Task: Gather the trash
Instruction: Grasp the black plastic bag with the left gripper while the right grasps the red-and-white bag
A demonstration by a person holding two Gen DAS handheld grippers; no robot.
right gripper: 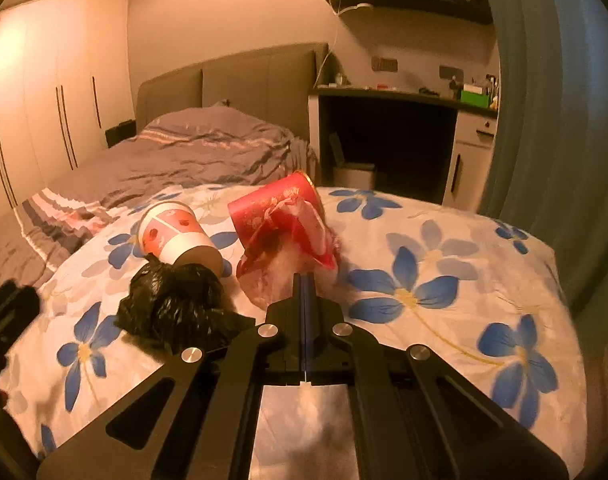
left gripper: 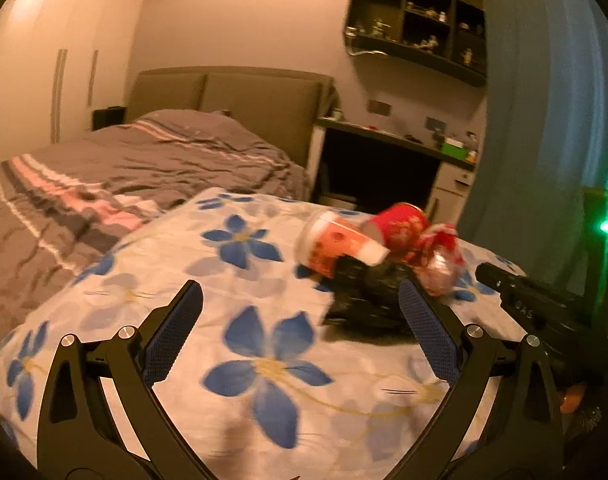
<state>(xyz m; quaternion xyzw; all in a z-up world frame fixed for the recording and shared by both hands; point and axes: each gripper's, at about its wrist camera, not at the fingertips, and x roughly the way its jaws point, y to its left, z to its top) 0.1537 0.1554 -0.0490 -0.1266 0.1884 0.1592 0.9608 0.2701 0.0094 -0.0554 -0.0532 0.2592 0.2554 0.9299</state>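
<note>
On the floral bedspread (left gripper: 264, 360) lies a pile of trash: a crumpled black plastic bag (left gripper: 367, 300) (right gripper: 176, 304), an orange-and-white paper cup (left gripper: 335, 244) (right gripper: 176, 236) on its side, a red paper cup (left gripper: 399, 226) (right gripper: 276, 212), and a red-and-clear plastic wrapper (left gripper: 439, 260) (right gripper: 288, 264). My left gripper (left gripper: 300, 320) is open and empty, just short of the black bag. My right gripper (right gripper: 305, 280) is shut, its tip at the wrapper's near edge; whether it pinches the wrapper I cannot tell. It shows at the right in the left wrist view (left gripper: 503, 280).
A grey bed (right gripper: 192, 152) with a padded headboard lies beyond. A desk (right gripper: 403, 96) with a small white bin (right gripper: 353, 176) under it stands at the back right. A blue curtain (right gripper: 551, 100) hangs at the right, wardrobes (right gripper: 44, 100) at the left.
</note>
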